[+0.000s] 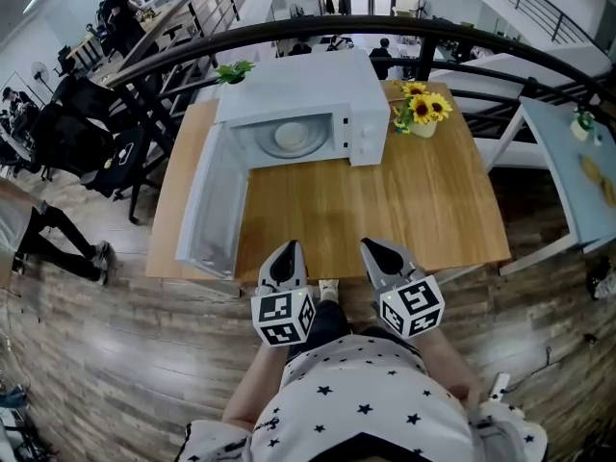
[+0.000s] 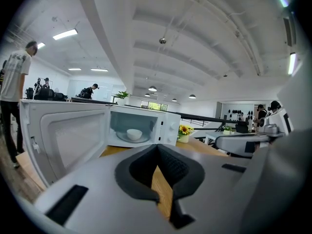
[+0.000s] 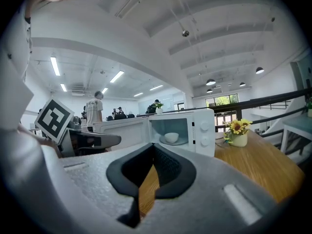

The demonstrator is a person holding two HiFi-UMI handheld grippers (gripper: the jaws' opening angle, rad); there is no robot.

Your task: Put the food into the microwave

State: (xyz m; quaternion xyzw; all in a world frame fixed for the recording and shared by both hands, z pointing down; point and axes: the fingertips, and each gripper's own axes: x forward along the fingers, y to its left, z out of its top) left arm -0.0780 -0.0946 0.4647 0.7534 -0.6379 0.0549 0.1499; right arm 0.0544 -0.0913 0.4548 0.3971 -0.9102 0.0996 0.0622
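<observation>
Bowl (image 1: 291, 135) sits on the turntable inside the microwave (image 1: 358, 85), door (image 1: 207, 210) open; contents can't be made out. Left gripper (image 1: 288, 250) & right gripper (image 1: 375, 248) both have jaws together & empty, at the table (image 1: 423, 210) edge, well apart from the bowl. Bowl looks ceramic: stiff, smooth, prob. fragile; grip the rim, 1 jaw inside.

Held side by side close in front of the person's torso, the left gripper (image 1: 286, 252) and the right gripper (image 1: 376, 250) both point toward the far side, tilted slightly downward, jaws pressed together and empty.
</observation>
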